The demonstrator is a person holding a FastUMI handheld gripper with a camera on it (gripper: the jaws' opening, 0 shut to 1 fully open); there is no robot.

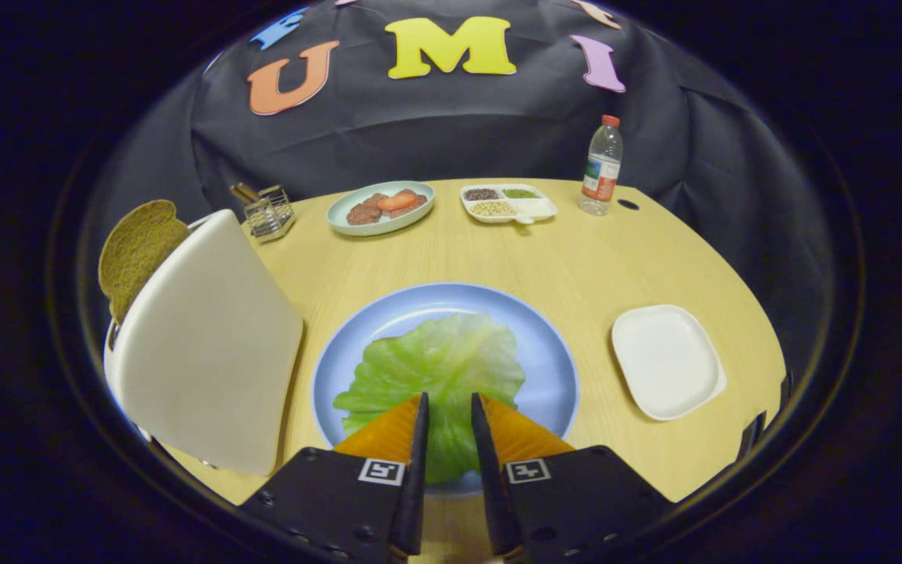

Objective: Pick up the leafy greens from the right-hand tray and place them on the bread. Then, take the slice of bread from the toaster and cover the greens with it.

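A green lettuce leaf lies spread flat on the blue plate in the middle of the table; whatever is under it is hidden. My gripper hovers over the leaf's near edge, its fingers a small gap apart, with the leaf showing between them and neither finger pressing on it. A white toaster stands just left of the plate, and a round brown bread slice sticks up out of its top. To the right of the plate is a bare white square tray.
At the back of the wooden table are a pale green plate with meat and a sausage, a white divided dish of beans, a plastic bottle and a small wire holder. Black cloth walls stand behind.
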